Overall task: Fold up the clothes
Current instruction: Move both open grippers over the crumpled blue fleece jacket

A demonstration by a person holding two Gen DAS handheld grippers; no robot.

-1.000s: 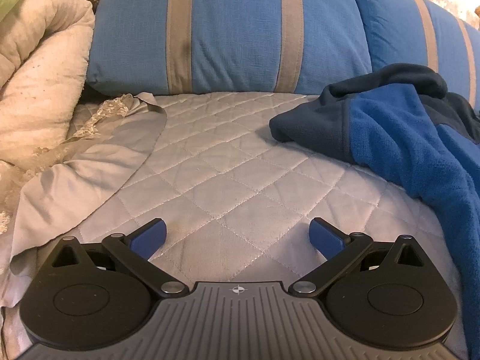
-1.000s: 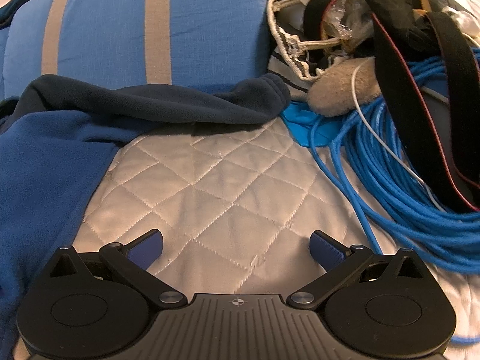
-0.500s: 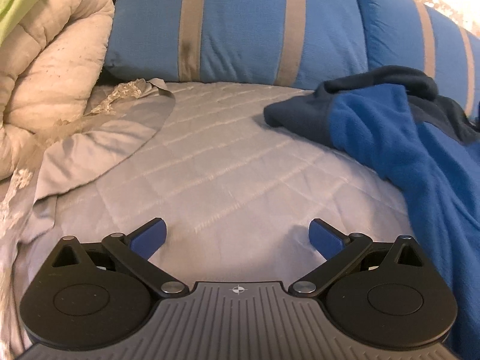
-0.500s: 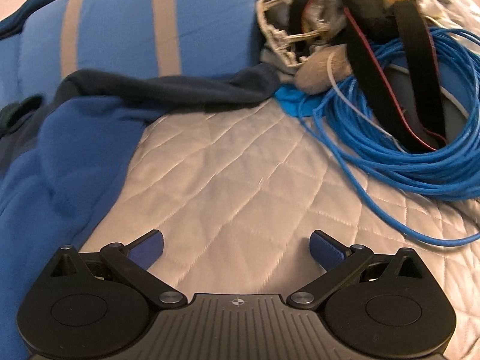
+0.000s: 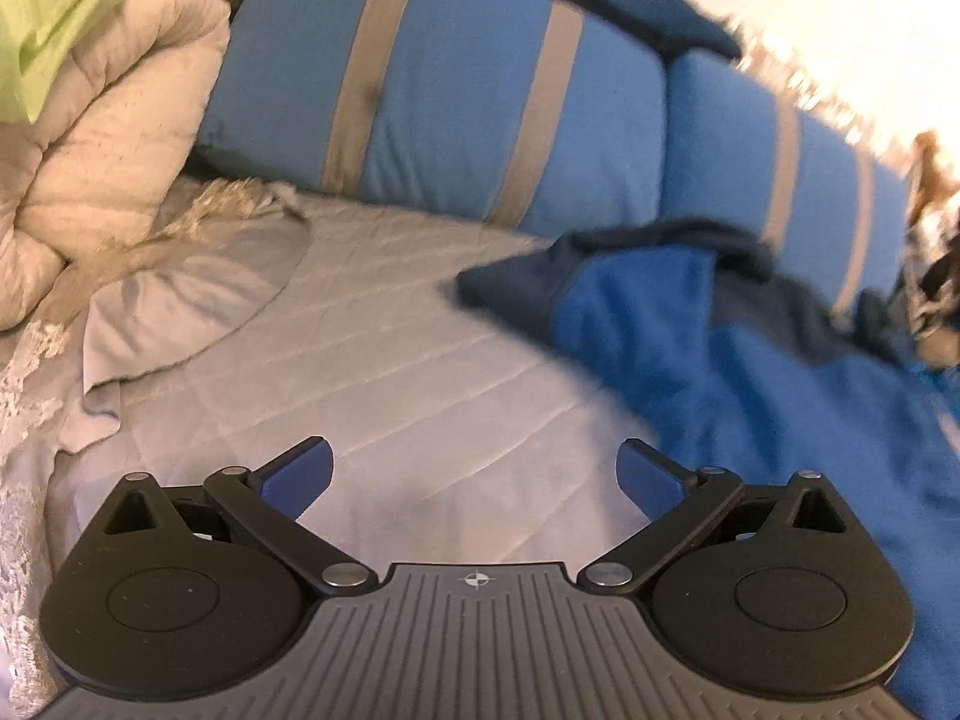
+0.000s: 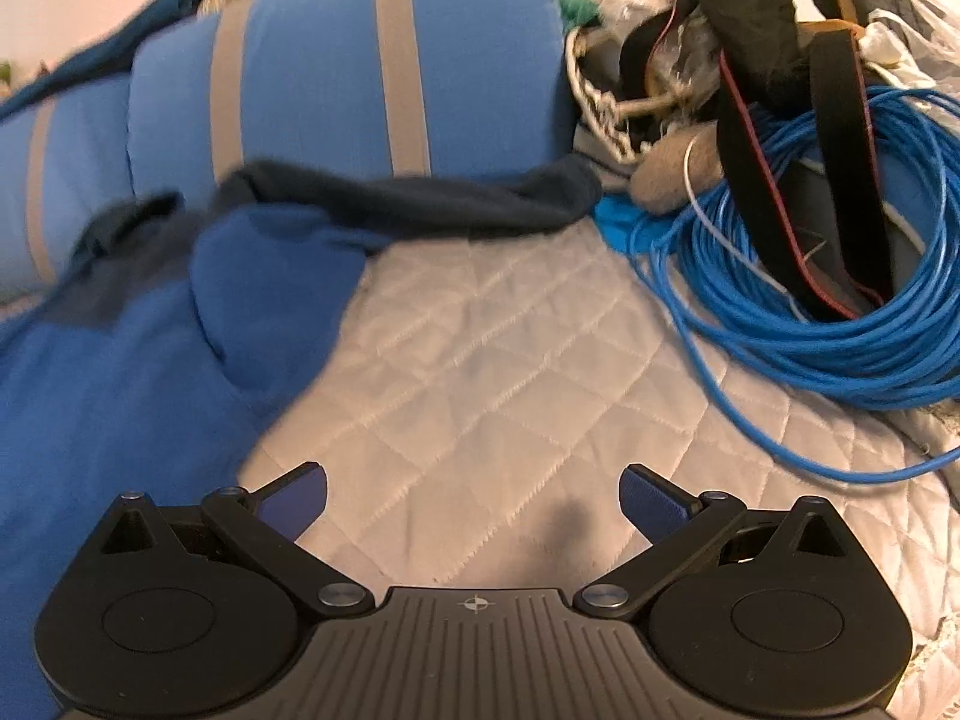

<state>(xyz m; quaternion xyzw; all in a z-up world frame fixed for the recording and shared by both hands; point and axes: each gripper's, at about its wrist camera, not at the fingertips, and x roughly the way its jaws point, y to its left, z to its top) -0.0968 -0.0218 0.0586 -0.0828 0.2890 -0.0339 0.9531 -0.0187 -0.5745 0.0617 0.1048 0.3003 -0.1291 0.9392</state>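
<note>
Left gripper [image 5: 474, 471] and right gripper [image 6: 474, 495]: jaws spread wide, nothing held, both over the bare quilt [image 6: 510, 372]. The blue fleece [image 5: 750, 372] lies rumpled between them, against the far pillows [image 5: 456, 114]. For a clean fold, pinch single-layer edges and keep clear of the cable [image 6: 798, 324] at right

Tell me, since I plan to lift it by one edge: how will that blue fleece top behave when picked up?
The blue fleece top lies rumpled with soft folds, so it will likely hang limp and sag rather than hold shape. Its fuzzy nap probably grips well. One dark sleeve trails toward the blue cable coil, so it may drag.
</note>
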